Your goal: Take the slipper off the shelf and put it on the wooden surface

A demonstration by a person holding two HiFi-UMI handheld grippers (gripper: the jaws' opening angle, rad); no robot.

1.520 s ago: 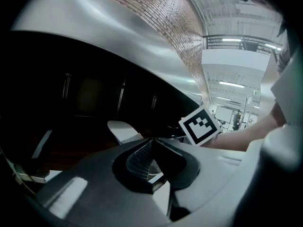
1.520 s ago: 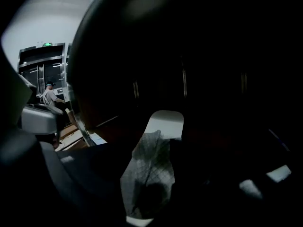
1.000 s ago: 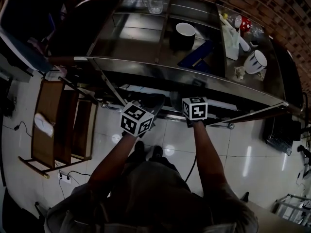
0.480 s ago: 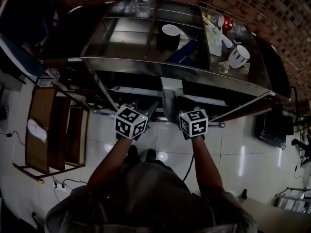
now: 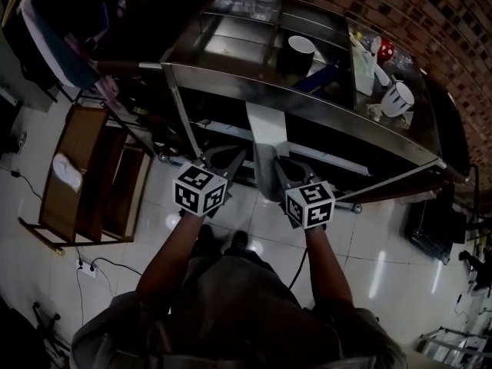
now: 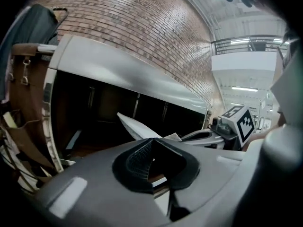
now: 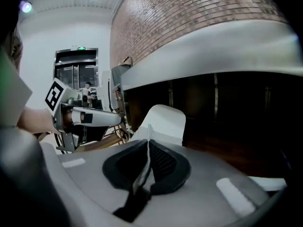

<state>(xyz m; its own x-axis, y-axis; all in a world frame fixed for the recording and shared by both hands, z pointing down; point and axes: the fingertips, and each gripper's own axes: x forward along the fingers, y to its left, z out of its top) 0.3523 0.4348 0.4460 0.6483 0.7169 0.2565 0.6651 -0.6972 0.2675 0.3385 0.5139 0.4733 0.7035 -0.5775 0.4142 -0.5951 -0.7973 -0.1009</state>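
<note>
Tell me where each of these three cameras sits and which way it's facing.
Head view: on the person's head, facing steeply down at the metal shelf and tiled floor; both forearms, left gripper and right gripper show.
Left gripper view: on the left gripper, looking along its jaws into the shelf's dark bay; the right gripper shows at right.
Right gripper view: on the right gripper, facing the shelf; its jaws pinch the slipper; the left gripper shows at left.
Shared: all three show the slipper.

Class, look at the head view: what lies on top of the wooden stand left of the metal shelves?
One white slipper lies on the wooden stand, towards its left edge. Its boards cover whatever is beneath them.
</note>
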